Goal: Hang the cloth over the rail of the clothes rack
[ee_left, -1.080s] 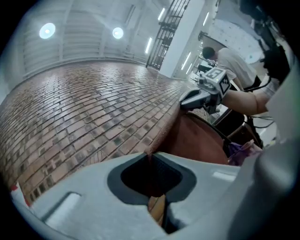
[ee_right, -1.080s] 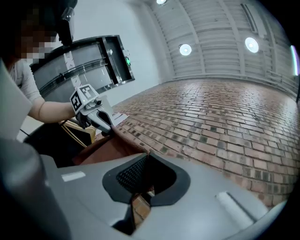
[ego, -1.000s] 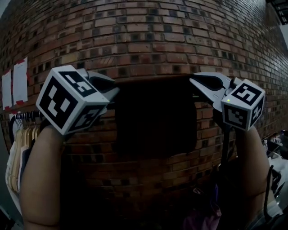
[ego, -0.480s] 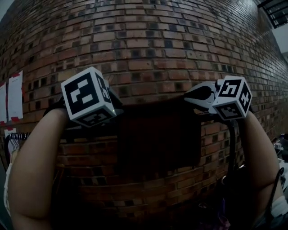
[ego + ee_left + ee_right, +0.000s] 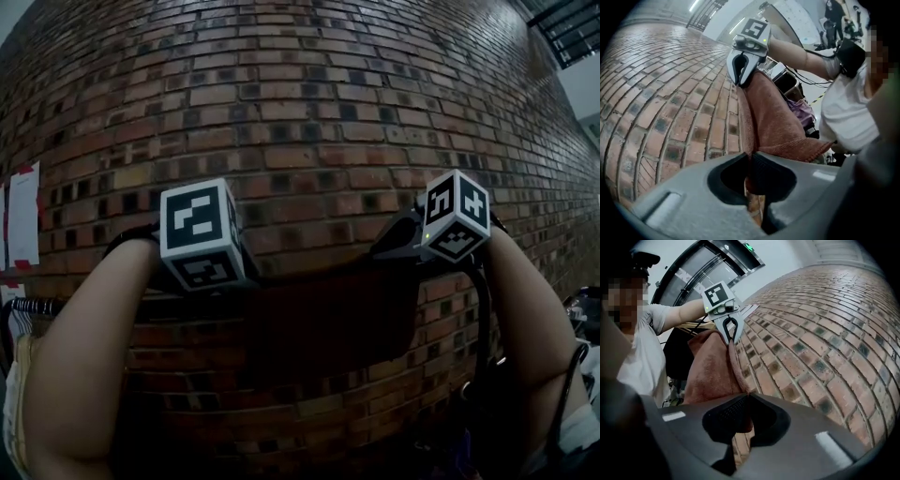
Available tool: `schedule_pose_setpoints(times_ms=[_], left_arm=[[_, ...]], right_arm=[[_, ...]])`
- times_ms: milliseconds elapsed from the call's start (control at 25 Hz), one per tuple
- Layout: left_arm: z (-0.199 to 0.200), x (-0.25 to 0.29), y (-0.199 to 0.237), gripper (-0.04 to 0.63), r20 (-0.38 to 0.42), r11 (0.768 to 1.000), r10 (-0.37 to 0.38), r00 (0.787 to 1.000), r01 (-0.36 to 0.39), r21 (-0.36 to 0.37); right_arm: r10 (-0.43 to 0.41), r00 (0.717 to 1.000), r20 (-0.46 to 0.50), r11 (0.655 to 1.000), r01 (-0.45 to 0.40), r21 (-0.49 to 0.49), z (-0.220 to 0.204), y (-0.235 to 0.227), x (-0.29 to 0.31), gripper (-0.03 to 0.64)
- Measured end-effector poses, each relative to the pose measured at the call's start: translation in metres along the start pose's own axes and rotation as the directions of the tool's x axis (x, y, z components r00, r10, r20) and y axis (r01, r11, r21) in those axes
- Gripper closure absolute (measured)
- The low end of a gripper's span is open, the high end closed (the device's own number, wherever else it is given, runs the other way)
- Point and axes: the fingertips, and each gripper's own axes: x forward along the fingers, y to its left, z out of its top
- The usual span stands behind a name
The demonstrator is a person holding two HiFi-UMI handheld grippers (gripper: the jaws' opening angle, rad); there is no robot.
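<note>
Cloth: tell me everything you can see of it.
The cloth is reddish-brown and napped like towelling, with a thicker hemmed edge. It is held up in the air, its top edge stretched between the left gripper and the right gripper, each shut on an upper corner. The rest hangs down flat in front of the brick wall. Nothing else is seen touching it, and no rail shows under it.
</note>
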Motion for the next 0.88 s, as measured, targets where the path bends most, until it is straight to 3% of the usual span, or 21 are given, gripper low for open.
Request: schedule_pose_setpoints(times_ms=[240,400,680,880], left_arm=[[0.001,0.003,0.0,0.575,0.034,0.999,-0.037,0.999,0.038,-0.035],[0.0,0.003,0.003,0.567,0.021,1.0,-0.016,1.0,0.017,-0.026],[-0.006,0.003,0.018,0.378,-0.015,0.996,0.071,0.997,-0.072,-0.055],[-0.008,0.005,0.02,0.365,-0.007,0.996,0.083,0.996,-0.084,-0.044]], right_arm=[[0.011,1.0,-0.005,0.999,-0.011,0.039,-0.002,-0.001,0.0,0.604],[-0.016,1.0,-0.012,0.998,0.017,0.058,-0.002,-0.006,0.0,0.581],[-0.078,0.996,-0.032,0.996,0.079,0.051,-0.003,-0.012,-0.001,0.502],[-0.095,0.995,-0.026,0.995,0.096,0.033,-0.003,-0.013,-0.001,0.503]])
